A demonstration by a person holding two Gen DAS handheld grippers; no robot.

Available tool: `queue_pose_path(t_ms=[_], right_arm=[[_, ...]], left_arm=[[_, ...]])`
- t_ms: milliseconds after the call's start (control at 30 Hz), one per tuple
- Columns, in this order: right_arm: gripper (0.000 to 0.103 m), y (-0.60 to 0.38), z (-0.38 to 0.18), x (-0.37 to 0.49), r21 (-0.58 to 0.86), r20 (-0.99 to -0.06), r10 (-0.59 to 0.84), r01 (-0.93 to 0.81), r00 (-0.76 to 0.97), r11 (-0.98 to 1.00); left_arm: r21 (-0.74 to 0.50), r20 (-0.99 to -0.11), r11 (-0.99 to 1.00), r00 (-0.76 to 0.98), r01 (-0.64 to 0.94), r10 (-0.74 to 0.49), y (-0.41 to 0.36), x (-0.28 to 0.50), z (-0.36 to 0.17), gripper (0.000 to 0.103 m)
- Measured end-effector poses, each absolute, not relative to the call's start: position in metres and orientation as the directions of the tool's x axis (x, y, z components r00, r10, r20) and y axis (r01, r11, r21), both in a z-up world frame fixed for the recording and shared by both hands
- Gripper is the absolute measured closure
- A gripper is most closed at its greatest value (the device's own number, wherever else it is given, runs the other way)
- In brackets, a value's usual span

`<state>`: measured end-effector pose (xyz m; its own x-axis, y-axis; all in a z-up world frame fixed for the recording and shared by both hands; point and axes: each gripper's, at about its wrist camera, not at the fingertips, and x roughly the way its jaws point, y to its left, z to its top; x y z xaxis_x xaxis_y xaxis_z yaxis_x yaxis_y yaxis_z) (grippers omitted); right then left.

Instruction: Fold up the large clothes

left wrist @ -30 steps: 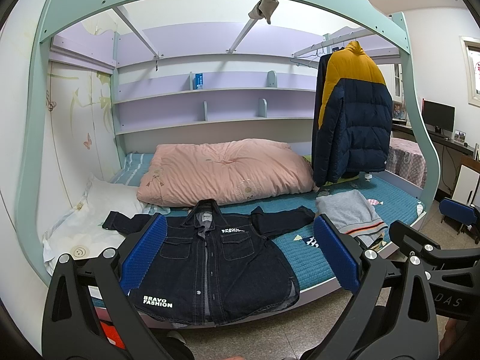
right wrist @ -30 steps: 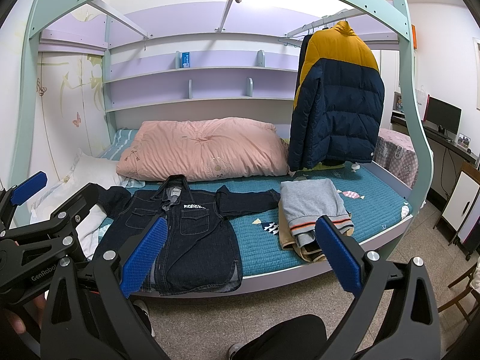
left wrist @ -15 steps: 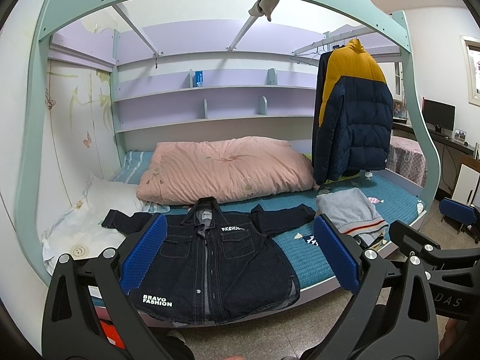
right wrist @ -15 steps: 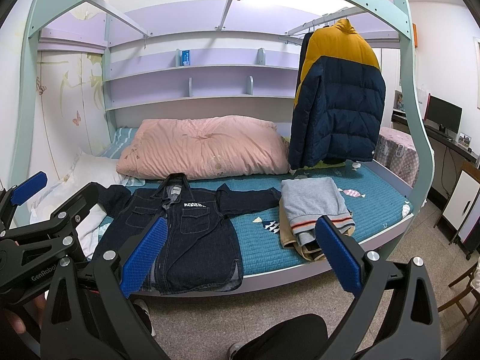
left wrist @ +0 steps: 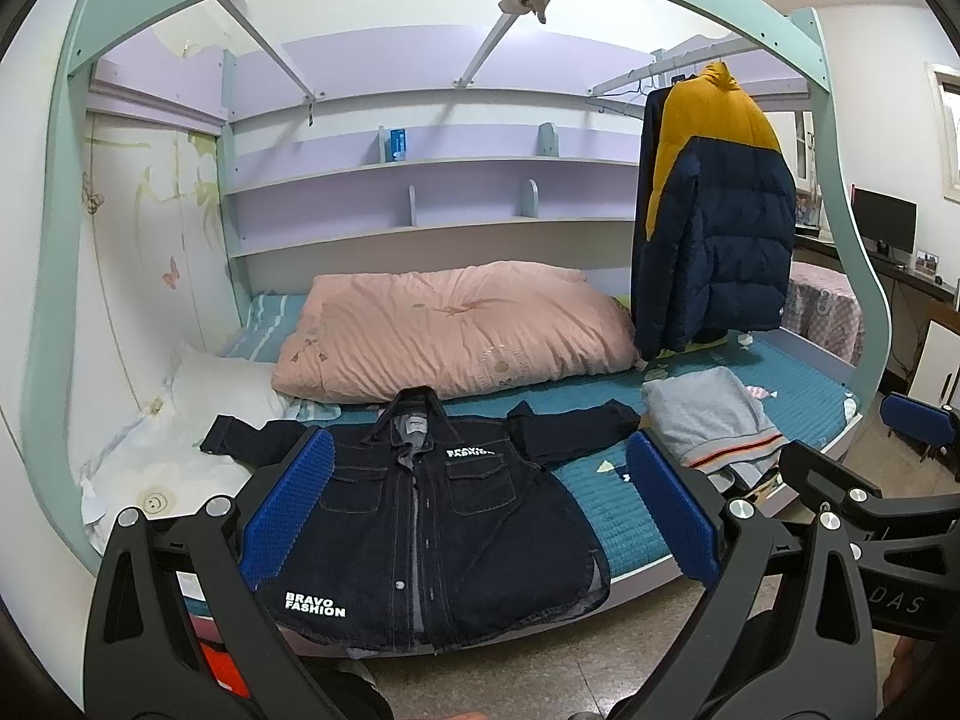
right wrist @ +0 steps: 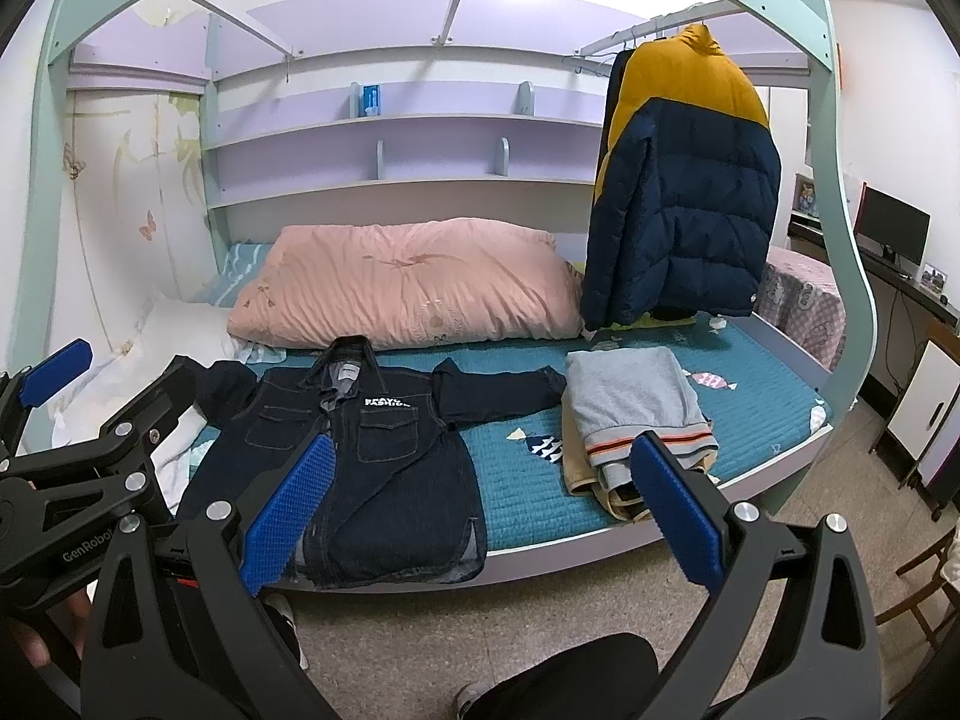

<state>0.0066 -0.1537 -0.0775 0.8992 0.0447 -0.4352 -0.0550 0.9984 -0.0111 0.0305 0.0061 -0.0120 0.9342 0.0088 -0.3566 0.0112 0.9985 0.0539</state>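
A dark denim jacket (left wrist: 444,516) lies spread flat, front up, sleeves out, at the front edge of the bed; it also shows in the right wrist view (right wrist: 360,456). My left gripper (left wrist: 474,504) is open and empty, held in front of the bed, apart from the jacket. My right gripper (right wrist: 480,501) is open and empty, also short of the bed. The left gripper shows at the left of the right wrist view (right wrist: 54,372); the right one shows at the right of the left wrist view (left wrist: 912,420).
A stack of folded clothes topped by a grey garment (right wrist: 636,408) lies right of the jacket on the teal mattress (right wrist: 528,480). A pink quilt (right wrist: 408,282) and a white pillow (left wrist: 198,396) lie behind. A yellow-navy puffer jacket (right wrist: 678,180) hangs at right.
Both views have shifted slightly; the grippers stay open and the jacket has not moved.
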Motion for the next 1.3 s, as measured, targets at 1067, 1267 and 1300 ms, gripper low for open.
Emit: queue_pose_path(t_ms=[1067, 1267, 1300], right_arm=[[0.008, -0.08, -0.111, 0.184, -0.117, -0.552, -0.032, -0.04, 0.833, 0.992], [0.008, -0.056, -0.119, 0.218, -0.094, -0.579, 0.028, -0.101, 0.815, 0.99], [0.008, -0.052, -0.12, 0.222, -0.091, -0.581, 0.04, -0.114, 0.813, 0.989]], left_arm=[[-0.024, -0.467, 0.998, 0.882, 0.054, -0.059, 0.088, 0.231, -0.075, 0.005], [-0.032, -0.506, 0.999, 0.862, 0.016, -0.03, 0.122, 0.26, -0.084, 0.005], [-0.042, -0.518, 0.999, 0.855, 0.005, -0.026, 0.129, 0.264, -0.087, 0.005]])
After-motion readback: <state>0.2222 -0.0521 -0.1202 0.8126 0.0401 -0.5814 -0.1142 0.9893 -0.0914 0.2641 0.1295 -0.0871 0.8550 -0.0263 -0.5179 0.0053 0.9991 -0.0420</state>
